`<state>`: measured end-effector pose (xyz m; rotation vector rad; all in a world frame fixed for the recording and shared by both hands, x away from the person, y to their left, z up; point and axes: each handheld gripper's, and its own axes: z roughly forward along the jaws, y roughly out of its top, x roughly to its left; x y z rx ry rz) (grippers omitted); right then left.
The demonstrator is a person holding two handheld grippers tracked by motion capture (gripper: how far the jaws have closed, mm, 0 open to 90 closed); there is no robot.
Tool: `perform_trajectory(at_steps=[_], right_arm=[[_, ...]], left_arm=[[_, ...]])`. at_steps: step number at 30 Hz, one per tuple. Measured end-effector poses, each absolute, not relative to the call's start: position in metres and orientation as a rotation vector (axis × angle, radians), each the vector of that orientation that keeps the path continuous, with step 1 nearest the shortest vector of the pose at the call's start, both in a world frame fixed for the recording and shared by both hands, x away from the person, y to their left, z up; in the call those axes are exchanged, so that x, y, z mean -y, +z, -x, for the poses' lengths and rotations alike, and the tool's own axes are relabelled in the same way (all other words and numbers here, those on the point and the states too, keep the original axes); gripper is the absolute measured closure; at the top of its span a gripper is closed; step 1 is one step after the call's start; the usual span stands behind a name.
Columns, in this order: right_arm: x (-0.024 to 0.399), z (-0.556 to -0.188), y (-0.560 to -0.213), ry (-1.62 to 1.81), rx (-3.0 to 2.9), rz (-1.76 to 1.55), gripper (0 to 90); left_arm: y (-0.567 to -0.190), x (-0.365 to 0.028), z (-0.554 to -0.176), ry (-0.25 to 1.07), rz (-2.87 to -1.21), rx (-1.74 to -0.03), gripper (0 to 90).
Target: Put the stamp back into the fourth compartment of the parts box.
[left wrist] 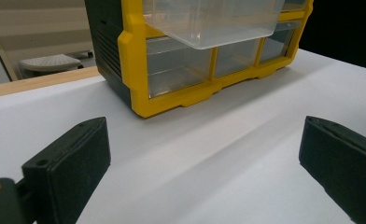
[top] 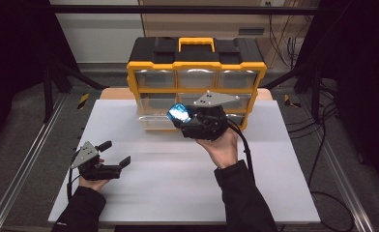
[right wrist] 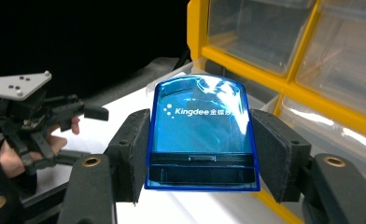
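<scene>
A blue see-through case (right wrist: 202, 135) printed "Kingdee" sits between the pads of my right gripper (right wrist: 202, 156), which is shut on its two sides. In the high view that case (top: 179, 112) hangs above the table just in front of a yellow-and-black drawer organizer (top: 196, 67), with my right gripper (top: 182, 117) around it. One clear drawer (left wrist: 209, 23) of the organizer stands pulled out. My left gripper (top: 115, 152) rests low at the table's left, open and with nothing between its jaws (left wrist: 204, 158).
The white table top (top: 178, 174) stretches wide in front of the organizer. A cable trails from the right gripper down along the forearm. Metal rails and dark frame posts flank the table on both sides.
</scene>
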<state>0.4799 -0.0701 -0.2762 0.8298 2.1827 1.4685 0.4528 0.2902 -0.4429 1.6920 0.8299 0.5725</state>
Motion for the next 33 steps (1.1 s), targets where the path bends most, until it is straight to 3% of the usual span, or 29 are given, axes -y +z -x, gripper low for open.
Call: perform_trajectory(at_steps=[33], right_arm=[[0.028,-0.543,-0.273,1.400,-2.188,-0.809,41.2]], left_arm=[[-0.443,-0.291,-0.453,0.571,-1.693,-0.831,1.7]])
